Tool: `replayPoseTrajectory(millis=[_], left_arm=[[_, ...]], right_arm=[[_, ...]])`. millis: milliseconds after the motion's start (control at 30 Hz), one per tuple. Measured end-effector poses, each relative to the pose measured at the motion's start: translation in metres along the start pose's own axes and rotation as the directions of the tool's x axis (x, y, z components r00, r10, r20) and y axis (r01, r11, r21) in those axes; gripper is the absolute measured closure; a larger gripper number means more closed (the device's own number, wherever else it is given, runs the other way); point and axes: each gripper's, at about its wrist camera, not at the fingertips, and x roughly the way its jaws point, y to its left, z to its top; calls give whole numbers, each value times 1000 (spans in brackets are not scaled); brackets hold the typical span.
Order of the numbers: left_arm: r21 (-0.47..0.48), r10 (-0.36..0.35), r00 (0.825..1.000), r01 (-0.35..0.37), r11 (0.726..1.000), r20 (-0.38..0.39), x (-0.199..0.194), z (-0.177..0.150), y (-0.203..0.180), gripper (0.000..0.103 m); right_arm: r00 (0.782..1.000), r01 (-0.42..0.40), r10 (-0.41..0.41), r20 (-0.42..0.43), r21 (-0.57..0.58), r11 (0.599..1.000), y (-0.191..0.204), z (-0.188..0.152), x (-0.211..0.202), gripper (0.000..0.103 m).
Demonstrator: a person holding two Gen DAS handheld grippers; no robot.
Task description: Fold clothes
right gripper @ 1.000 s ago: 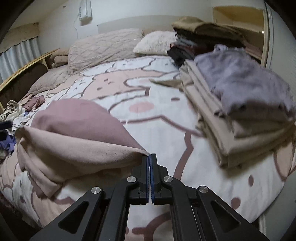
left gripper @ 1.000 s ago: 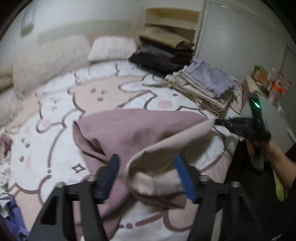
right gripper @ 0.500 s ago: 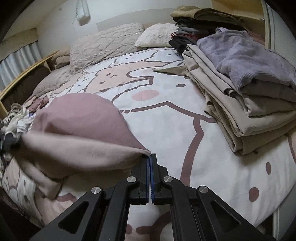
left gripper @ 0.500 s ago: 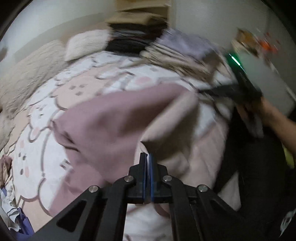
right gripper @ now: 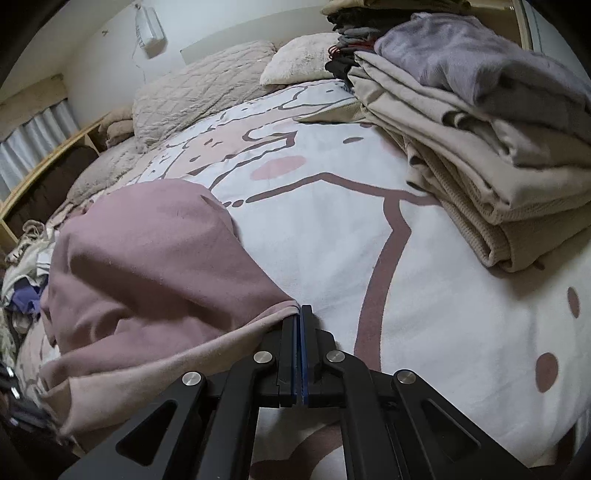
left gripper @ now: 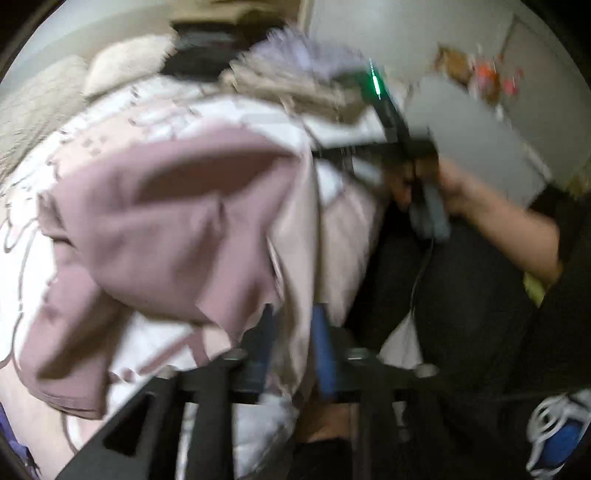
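Observation:
A dusty pink garment point(right gripper: 155, 266) with a paler inner side lies bunched on the cartoon-print bed cover point(right gripper: 424, 295). My right gripper point(right gripper: 298, 314) is shut on one corner of its hem, near the bed's front edge. In the blurred left wrist view the same pink garment point(left gripper: 177, 206) hangs toward my left gripper point(left gripper: 293, 332), whose blue pads stand slightly apart with the pale fabric edge between them. The right gripper point(left gripper: 332, 153) shows there at upper right, held by a hand.
A stack of folded beige and lilac clothes point(right gripper: 480, 122) sits at the right of the bed, with darker folded clothes point(right gripper: 343, 33) behind. Pillows point(right gripper: 207, 96) lie at the head. Loose laundry point(right gripper: 26, 273) is piled at the left edge.
My left gripper closed on the garment's edge half a second ago; now its pads have parted slightly and it has swung right. My right gripper stayed shut on the corner and pulled it nearer.

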Motion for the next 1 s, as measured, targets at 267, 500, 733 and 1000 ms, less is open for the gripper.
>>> replayPoseTrajectory(millis=[267, 500, 733, 1000], left_arm=[[77, 30, 997, -25, 997, -65, 15, 8, -12, 61], [43, 72, 985, -66, 997, -157, 43, -2, -4, 83], [-88, 53, 991, -64, 994, -121, 31, -4, -5, 100], [-298, 389, 915, -344, 890, 107, -82, 4, 56, 101]], right_arm=[[1000, -25, 25, 7, 19, 1000, -3, -1, 1, 102], [999, -37, 37, 11, 20, 999, -6, -1, 1, 102], [999, -31, 31, 34, -9, 999, 0, 2, -11, 102], [975, 56, 32, 222, -380, 923, 69, 28, -77, 102]])
